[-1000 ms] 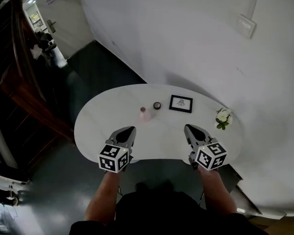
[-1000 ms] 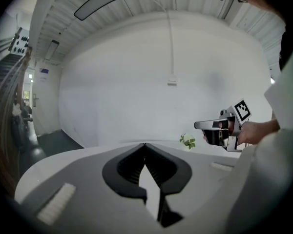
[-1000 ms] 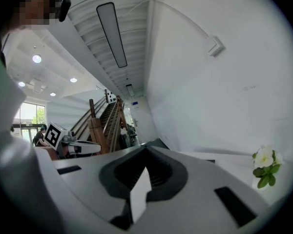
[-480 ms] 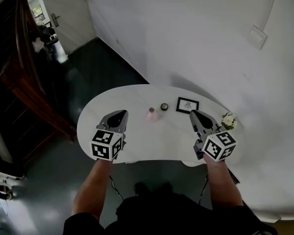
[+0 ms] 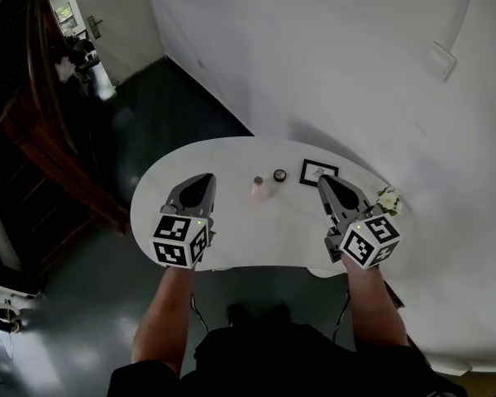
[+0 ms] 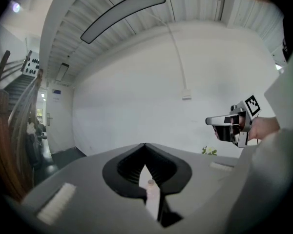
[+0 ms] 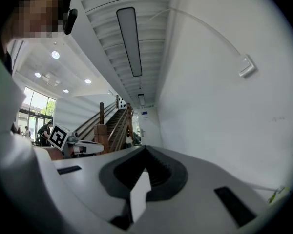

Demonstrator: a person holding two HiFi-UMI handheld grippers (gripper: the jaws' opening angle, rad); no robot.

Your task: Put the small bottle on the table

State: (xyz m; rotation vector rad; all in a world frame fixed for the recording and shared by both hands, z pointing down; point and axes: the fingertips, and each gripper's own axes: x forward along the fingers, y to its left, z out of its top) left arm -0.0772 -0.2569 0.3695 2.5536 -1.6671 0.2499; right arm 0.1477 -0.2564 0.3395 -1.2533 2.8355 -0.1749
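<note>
Head view looks steeply down on the table (image 5: 231, 160) from high. Gripper views sit low, facing the wall (image 5: 314, 56); each shows the other: right gripper (image 6: 209, 121) at right, left gripper (image 7: 101, 149) at left.

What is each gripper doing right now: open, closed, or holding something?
Left gripper: closed, fingers together, holding nothing.
Right gripper: closed, fingers together, holding nothing.

Small dark round object (image 5: 279, 174) sits just left of a black-framed picture (image 5: 317, 172), both near the white wall (image 5: 331, 56). White flower sprig (image 5: 388, 202) lies further right, apart from the frame. Wall box (image 5: 441, 59) has a conduit running upward. Dark wooden staircase (image 5: 33, 98) stands at left. Long ceiling light (image 7: 129, 40) hangs overhead.
</note>
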